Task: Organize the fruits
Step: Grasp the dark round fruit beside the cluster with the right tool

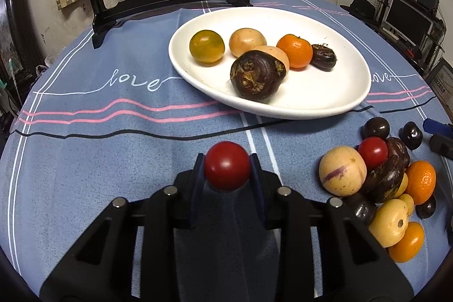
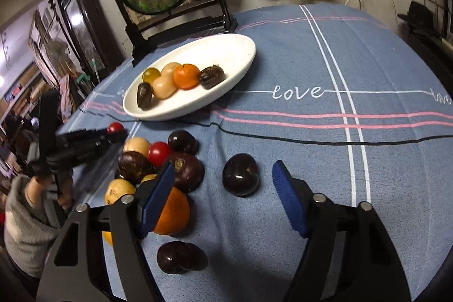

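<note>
left tool (image 1: 227, 170) pinches a red cherry tomato (image 1: 227, 165) btwn its pads, just short of the white oval plate (image 1: 325, 106), which lies straight ahead & a bit right, long axis running left-right. right tool (image 2: 223, 186) is spread, nothing gripped; a dark glossy fruit (image 2: 240, 174) sits on the surface btwn its fingers, near the plate-less side of the fruit pile (image 2: 158, 160). left is nearer the plate. can't tell if the tomato is lifted; pile fruits partly hidden by the right tool's finger.
</note>
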`<state>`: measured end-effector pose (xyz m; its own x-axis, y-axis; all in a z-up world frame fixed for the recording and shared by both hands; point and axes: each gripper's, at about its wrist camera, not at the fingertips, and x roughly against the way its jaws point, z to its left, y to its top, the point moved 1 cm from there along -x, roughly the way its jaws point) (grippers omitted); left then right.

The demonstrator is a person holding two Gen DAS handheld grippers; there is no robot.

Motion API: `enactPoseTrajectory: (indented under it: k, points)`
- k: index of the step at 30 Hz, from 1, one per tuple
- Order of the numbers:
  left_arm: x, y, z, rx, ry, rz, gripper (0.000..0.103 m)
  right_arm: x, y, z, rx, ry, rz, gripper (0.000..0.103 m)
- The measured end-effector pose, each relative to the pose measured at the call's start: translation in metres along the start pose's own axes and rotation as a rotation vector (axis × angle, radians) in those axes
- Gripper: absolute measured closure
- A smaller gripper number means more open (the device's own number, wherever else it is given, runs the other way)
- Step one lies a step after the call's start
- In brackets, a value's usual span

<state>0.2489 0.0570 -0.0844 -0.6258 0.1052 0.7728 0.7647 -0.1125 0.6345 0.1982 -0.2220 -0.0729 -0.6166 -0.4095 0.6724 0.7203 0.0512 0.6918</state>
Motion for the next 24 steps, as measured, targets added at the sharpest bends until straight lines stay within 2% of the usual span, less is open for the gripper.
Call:
enactPoseTrajectory:
  k: [3,5,8,15,24]
  points:
    - [0.0,0.0,-0.001,0.0,0.0,0.001,0.072,-0.012,-0.004,0.003,0.032,-0.042,0.042,0.042]
    - [0.0,0.0,0.0,0.0,0.0,0.001,0.072,-0.018,-0.006,0.002,0.037,-0.06,0.059,0.053]
    - [0.0,0.0,0.0,0.001,-0.001,0.001,0.072,-0.021,-0.006,-0.001,0.026,-0.064,0.067,0.061]
    - [0.0,-0.001,0.001,0.009,-0.01,0.0,0.072,-0.022,-0.004,-0.009,-0.01,-0.05,0.064,0.071]
    - [0.011,-0.002,0.005,0.03,0.015,-0.044,0.072,-0.011,0.002,-0.011,-0.032,-0.022,0.003,0.072]
